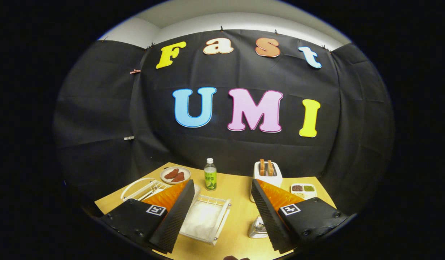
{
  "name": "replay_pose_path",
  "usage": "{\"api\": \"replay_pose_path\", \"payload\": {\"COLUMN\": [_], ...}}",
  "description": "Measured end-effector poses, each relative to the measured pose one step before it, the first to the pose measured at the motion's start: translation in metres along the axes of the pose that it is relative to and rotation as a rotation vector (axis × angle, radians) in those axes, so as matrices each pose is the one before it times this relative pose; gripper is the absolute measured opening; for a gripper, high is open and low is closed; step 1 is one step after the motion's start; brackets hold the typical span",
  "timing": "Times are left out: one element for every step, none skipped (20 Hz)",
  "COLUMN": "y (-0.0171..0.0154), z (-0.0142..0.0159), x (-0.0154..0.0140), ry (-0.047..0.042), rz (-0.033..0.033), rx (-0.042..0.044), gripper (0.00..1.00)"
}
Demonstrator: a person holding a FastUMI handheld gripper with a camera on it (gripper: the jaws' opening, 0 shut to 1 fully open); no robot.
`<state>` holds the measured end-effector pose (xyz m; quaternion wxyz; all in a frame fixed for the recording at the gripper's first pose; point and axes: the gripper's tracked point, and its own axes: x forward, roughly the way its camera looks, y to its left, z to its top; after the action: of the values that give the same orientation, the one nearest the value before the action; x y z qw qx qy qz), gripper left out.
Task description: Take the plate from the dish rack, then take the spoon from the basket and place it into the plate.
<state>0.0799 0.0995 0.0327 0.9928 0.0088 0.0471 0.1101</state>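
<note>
White dish rack (143,188) beside left finger | basket (207,218) between fingers | gripper (220,216) wide, empty

Tool (222,216) spread wide above white dish rack (208,218).

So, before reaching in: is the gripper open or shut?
Open. The gripper has its fingers spread wide apart, empty, with the white basket on the table between them.

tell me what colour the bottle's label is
Green, under a white cap, on the bottle standing beyond the open gripper; the gripper view shows it best.
</note>
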Motion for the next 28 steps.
{"api": "replay_pose_path", "payload": {"y": [0.00704, 0.00846, 0.00862, 0.00754, 0.00382, 0.00516, 0.00797, 0.00933, 0.00623, 0.0034, -0.00152, -0.00266, 0.00009, -0.002, -0.00186, -0.00165, -0.0004, -0.00052, -0.00061, -0.00136, 0.00399, 0.00132, -0.00006, 0.00088, 0.00095, 0.00035, 0.00105, 0.00068], "z": [0.00314, -0.00051, -0.00175, -0.00278, -0.00173, -0.00137, -0.00274, -0.00518, -0.00608, -0.00611, -0.00678, -0.00732, -0.00858, -0.01071, -0.00723, -0.00511, -0.00582, -0.006, -0.00648, -0.00568, -0.00404, -0.00409, -0.00402, -0.00386, -0.00301, -0.00372, -0.00295, -0.00274], "x": [0.01001, 0.00971, 0.01012, 0.0089, 0.01127, 0.01091, 0.01111, 0.01019, 0.01006, 0.00786, 0.00884, 0.00888, 0.00954, 0.0093, 0.00908, 0.00943, 0.00778, 0.00625, 0.0045, 0.00716, 0.00726, 0.00629, 0.0045, 0.00578, 0.00486, 0.00363, 0.00301, 0.00364], "ry": [0.00363, 0.00867, 0.01719, 0.02359, 0.01864, 0.0195, 0.0241, 0.03091, 0.03781, 0.0351, 0.031, 0.03432, 0.03932, 0.03975, 0.03513, 0.0299, 0.03851, 0.03165, 0.03424, 0.02954, 0.02321, 0.02186, 0.01918, 0.01657, 0.01411, 0.01273, 0.0125, 0.01154], "rz": [0.01594, 0.01872, 0.01753, 0.01393, 0.00577, 0.01151, 0.02181, 0.02473, 0.01622, 0.00544, -0.01823, -0.0132, -0.00097, -0.00904, -0.00778, -0.00661, -0.00405, -0.00376, -0.00519, -0.00495, 0.00845, -0.0006, -0.00299, -0.0005, -0.00094, -0.0043, -0.00118, -0.00362], "rx": [-0.01149, -0.01602, -0.01659, -0.01559, -0.01445, -0.00335, 0.01076, 0.0201, 0.02177, 0.01841, 0.02031, 0.02137, 0.01871, 0.01305, 0.01025, 0.00907, 0.01274, 0.01192, 0.0173, 0.01834, 0.02028, 0.01592, 0.00828, -0.00052, -0.00777, -0.01047, -0.00319, -0.00085], "gripper": [0.98, 0.98, 0.98, 0.98, 0.98, 0.98, 0.98, 0.98, 0.98, 0.98, 0.98, 0.98, 0.98, 0.98, 0.98, 0.99, 0.98, 0.99, 0.99, 1.0, 1.0, 0.95, 0.9, 0.83, 0.81, 0.74, 0.68, 0.56]}}
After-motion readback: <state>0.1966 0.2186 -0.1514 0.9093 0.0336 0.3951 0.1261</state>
